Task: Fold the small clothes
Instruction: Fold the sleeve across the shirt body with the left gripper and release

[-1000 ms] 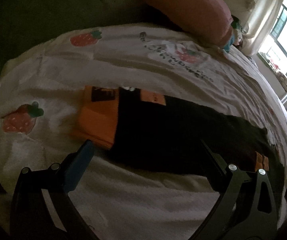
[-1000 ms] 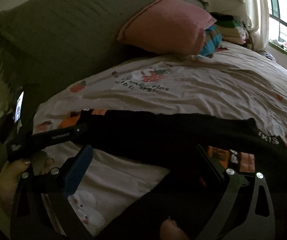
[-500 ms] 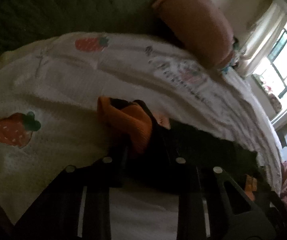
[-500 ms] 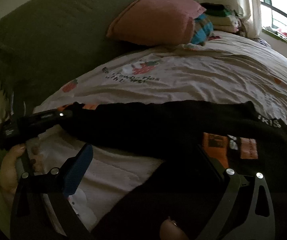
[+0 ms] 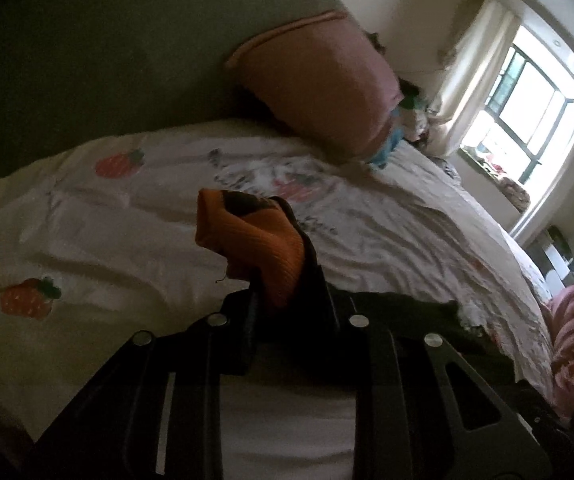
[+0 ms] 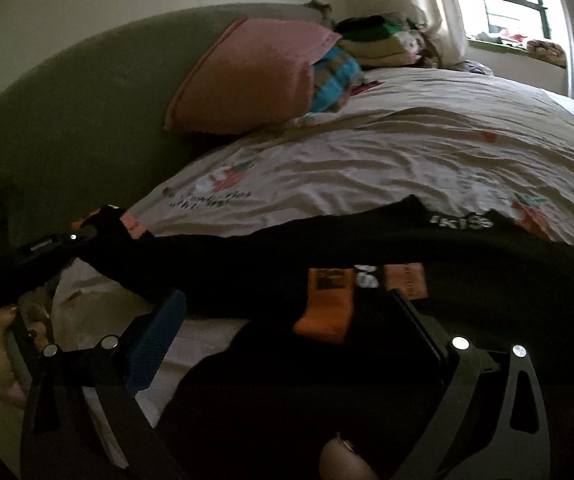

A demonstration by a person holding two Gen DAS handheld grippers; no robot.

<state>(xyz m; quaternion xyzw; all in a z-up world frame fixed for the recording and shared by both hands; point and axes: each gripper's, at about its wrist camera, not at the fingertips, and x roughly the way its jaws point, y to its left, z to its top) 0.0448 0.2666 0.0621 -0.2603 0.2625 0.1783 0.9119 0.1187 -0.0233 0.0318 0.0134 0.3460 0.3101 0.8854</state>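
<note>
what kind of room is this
Most likely a bedroom: a bed with a strawberry-print cover, a pink pillow leaning on a padded headboard, and a curtained window alongside.

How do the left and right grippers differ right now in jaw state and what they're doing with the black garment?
The left gripper has its jaws closed on the orange cuff of the black garment, holding that end up off the bedsheet; the right gripper stands wide open and grips nothing. The left holds cloth between its pads; the right only hovers above the garment's orange label end. Both point down toward the same garment.
</note>
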